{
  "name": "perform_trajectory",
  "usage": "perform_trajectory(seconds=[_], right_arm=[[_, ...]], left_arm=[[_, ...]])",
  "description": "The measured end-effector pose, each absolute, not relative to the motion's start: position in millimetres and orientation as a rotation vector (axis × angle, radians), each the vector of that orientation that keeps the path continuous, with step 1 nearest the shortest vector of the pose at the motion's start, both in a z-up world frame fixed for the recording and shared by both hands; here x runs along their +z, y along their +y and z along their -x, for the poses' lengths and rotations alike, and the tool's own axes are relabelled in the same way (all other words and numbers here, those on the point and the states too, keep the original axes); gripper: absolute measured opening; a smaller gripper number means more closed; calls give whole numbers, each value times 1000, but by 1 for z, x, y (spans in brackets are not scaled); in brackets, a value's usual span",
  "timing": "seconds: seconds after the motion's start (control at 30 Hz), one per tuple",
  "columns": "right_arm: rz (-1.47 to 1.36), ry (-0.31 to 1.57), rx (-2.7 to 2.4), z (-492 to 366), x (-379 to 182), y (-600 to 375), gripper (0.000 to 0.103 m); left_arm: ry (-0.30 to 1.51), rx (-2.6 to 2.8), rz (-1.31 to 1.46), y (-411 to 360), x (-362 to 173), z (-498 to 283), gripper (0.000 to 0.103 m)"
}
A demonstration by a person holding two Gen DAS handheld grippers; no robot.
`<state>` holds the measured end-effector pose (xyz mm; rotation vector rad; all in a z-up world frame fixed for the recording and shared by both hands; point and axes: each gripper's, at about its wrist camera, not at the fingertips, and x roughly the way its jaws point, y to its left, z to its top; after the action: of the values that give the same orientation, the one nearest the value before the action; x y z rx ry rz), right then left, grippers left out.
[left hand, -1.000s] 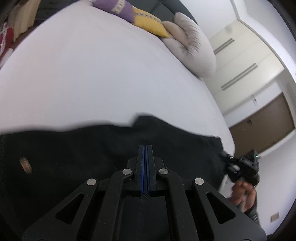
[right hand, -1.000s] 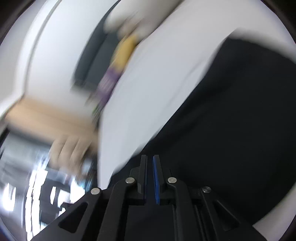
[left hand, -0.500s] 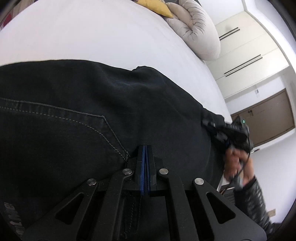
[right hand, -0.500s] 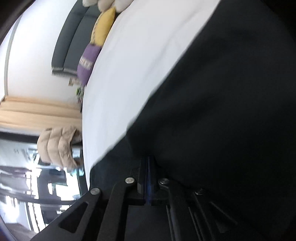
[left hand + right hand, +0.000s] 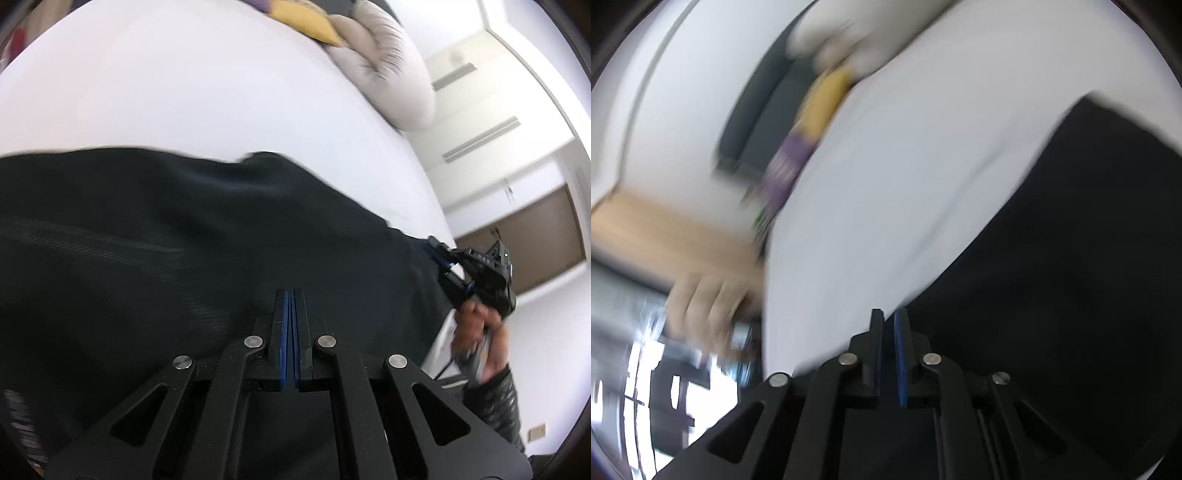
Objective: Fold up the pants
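Black pants (image 5: 184, 240) hang stretched across the left wrist view above the white bed (image 5: 184, 92). My left gripper (image 5: 290, 295) is shut on the pants' near edge. The right gripper shows in the left wrist view (image 5: 441, 256) at the right, pinching the pants' far edge, held by a hand. In the blurred right wrist view the pants (image 5: 1071, 258) fill the right side, and my right gripper (image 5: 888, 317) has its blue pads close together on the fabric edge.
A grey-white pillow (image 5: 388, 66) and a yellow cushion (image 5: 303, 18) lie at the bed's far end. White wardrobe doors (image 5: 491, 122) and a brown door (image 5: 543, 236) stand at the right. The right wrist view shows a dark headboard (image 5: 757, 92).
Both grippers have swung with the pants: the fabric dropped lower in the left view, showing more bed. The right view turned back toward the pillows and headboard.
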<state>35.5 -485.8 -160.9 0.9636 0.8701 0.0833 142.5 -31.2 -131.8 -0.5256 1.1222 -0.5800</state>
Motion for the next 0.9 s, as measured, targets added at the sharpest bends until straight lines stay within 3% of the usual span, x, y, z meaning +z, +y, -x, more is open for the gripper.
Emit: perform_trajectory(seconds=[0.1,0.17,0.23,0.67,0.77,0.9], right_arm=[[-956,944,149,-28,-181,-460,9],[-994,984,76,-17,-206,-473,0],[-1061,945,81,-16,-215,-490,0],[-1023,709,-403,40,-169,-645,0],[-1031,671,-373,63,-143,-633,6],[-1036,683,-9,40,-128,-521,6]], left_arm=[[1137,-624,470,-51,-128,-140,1],[1172,-600,443,-52,-140,-137,1],[1182,-584,479,-40,-150,-132,1],[1112,-471,561,61,-158,-93,1],[1091,-418,587,86,-150,-92,1],[1052,-526,560,63,-129,-92,1]])
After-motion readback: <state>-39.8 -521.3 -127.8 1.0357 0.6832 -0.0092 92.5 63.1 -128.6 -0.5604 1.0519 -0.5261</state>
